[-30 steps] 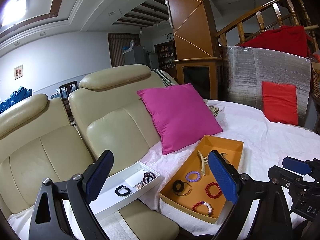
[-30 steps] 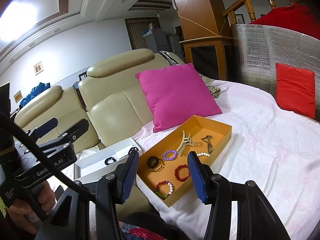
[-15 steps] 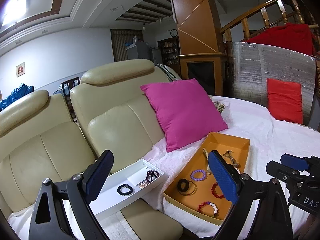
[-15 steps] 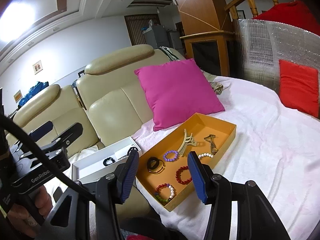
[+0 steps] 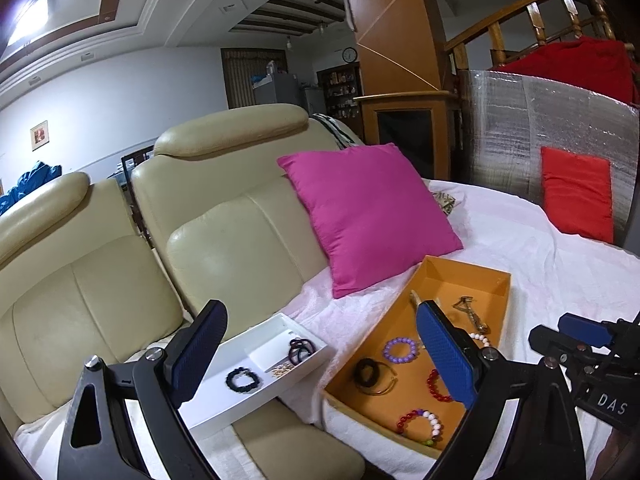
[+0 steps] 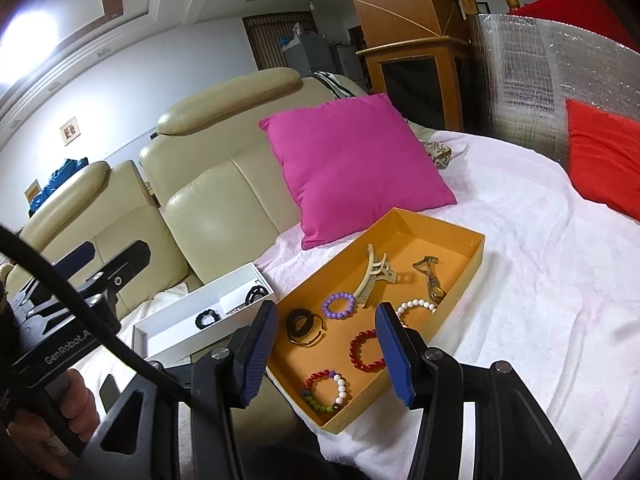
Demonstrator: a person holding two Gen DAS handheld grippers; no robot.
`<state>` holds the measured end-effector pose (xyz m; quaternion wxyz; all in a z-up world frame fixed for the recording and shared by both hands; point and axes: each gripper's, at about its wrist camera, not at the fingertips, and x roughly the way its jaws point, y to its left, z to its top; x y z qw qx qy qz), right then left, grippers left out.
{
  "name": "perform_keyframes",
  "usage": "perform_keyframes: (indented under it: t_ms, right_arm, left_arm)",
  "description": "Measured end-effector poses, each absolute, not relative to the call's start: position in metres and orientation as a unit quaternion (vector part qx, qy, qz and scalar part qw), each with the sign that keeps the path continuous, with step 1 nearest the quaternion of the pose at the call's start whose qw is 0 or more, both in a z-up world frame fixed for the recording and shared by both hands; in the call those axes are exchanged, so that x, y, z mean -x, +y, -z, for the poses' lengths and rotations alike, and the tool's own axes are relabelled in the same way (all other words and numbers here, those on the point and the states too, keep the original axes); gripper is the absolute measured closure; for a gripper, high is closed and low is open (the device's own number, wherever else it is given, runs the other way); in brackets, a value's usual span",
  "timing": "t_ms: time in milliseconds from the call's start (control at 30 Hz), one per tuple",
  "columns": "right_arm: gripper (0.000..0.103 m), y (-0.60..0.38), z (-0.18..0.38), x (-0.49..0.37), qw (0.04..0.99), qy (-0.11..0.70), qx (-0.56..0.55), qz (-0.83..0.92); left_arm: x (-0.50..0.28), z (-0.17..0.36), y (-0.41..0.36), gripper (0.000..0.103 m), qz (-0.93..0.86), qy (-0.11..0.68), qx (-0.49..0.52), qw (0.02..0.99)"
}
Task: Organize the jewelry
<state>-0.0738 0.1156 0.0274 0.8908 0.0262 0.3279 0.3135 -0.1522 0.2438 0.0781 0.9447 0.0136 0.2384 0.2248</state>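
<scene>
An orange tray [image 6: 460,232] [image 5: 468,268] lies on the white-covered sofa seat. It holds a purple bead bracelet [image 6: 339,305], a red bead bracelet [image 6: 362,350], a multicoloured bracelet [image 6: 325,391], a white bead bracelet [image 6: 416,305], black rings [image 6: 300,322], a beige hair claw [image 6: 374,276] and a metal clip [image 6: 431,278]. A white divided box [image 5: 256,354] [image 6: 188,314] to its left holds a black bracelet [image 5: 242,379], black hair ties [image 5: 300,349] and a small gold piece [image 5: 282,369]. My left gripper [image 5: 320,356] and right gripper [image 6: 326,354] are open and empty, above the trays' near side.
A magenta cushion [image 6: 352,168] leans on the cream leather sofa back [image 5: 236,240] behind the orange tray. A red cushion [image 6: 604,160] stands against a silver foil panel [image 6: 528,80] at the right. A small crumpled item [image 6: 440,152] lies on the white cover.
Both grippers have moved slightly, so the trays sit a little further right and lower in view. Both grippers stay open and empty; the jewelry has not moved.
</scene>
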Motion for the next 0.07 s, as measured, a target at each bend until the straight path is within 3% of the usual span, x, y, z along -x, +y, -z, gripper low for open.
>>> perform_keyframes:
  t_ms: [67]
  right_arm:
    - [0.048, 0.1015, -0.0265, 0.0679, 0.896, 0.324, -0.039, -0.302]
  left_arm:
    - [0.141, -0.0785, 0.2281, 0.008, -0.195, 0.242, -0.019, 0.95]
